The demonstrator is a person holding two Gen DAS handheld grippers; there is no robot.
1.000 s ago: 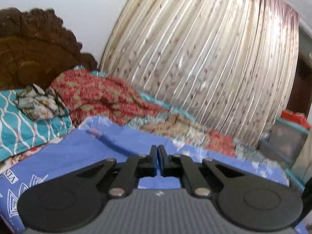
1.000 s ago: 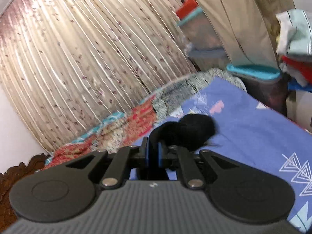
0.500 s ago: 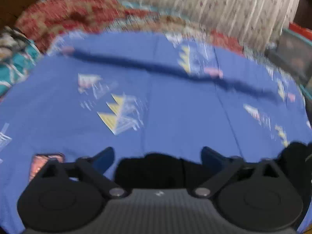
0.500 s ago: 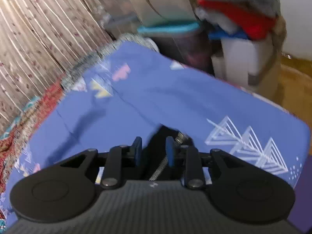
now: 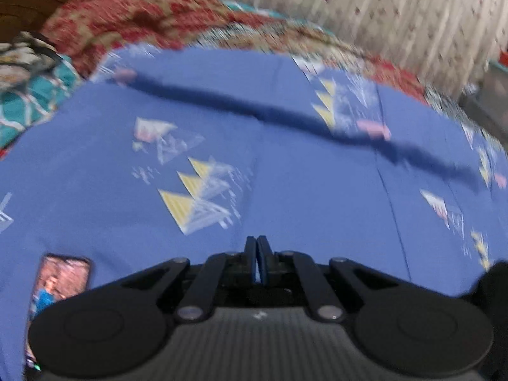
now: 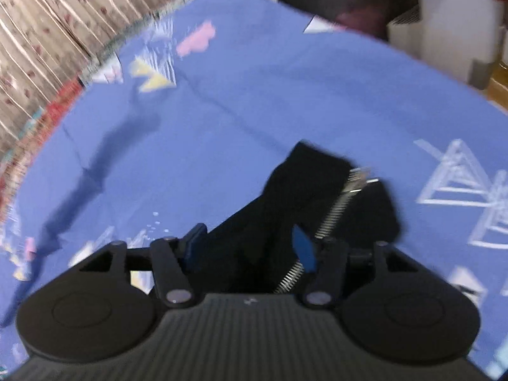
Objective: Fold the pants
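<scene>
Black pants [image 6: 317,190] with a metal zipper [image 6: 341,203] lie on the blue patterned bedsheet [image 6: 285,89], in the right wrist view just ahead of my right gripper [image 6: 250,247]. That gripper is open, its blue pads apart on either side of the fabric. In the left wrist view my left gripper [image 5: 257,260] is shut with nothing visible between its fingers, low over the sheet [image 5: 285,174]. A dark bit of the pants [image 5: 495,282] shows at the right edge.
A phone [image 5: 60,282] lies on the sheet at the lower left. A red patterned blanket [image 5: 152,19] and teal pillow [image 5: 28,101] lie at the head of the bed. Curtains [image 5: 381,9] hang behind. White storage bins [image 6: 457,22] stand beside the bed.
Both grippers tipped down toward the bed. My right gripper opened and let the pants drop onto the sheet. My left gripper opened half a second ago and is shut again.
</scene>
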